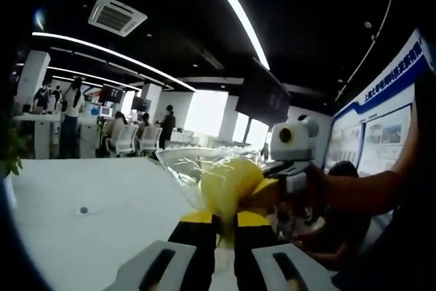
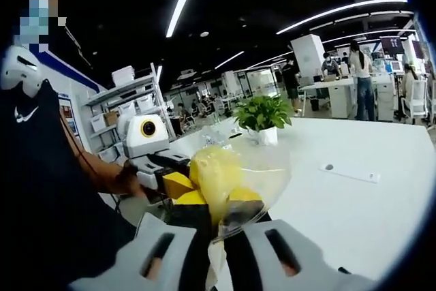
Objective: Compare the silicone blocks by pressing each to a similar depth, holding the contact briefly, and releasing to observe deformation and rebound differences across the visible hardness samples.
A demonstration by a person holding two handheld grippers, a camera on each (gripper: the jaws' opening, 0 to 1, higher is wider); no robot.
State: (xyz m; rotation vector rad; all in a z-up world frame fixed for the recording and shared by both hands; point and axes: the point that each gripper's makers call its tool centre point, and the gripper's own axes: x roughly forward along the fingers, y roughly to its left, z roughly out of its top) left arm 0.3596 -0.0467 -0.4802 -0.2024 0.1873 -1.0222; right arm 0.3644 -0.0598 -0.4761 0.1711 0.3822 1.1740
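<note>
In the left gripper view, the left gripper (image 1: 225, 226) has its jaws squeezed on a clear plastic bag (image 1: 194, 165) with a soft yellow block (image 1: 228, 185) inside. The block sits just past the jaw tips, up in the air above the white tabletop (image 1: 88, 216). The right gripper (image 1: 272, 192) comes in from the right and pinches the same bag.

In the right gripper view, the block is again right at the jaw tips. Farther back a green plant (image 2: 262, 117) in a white pot stands on the tabletop.
</note>
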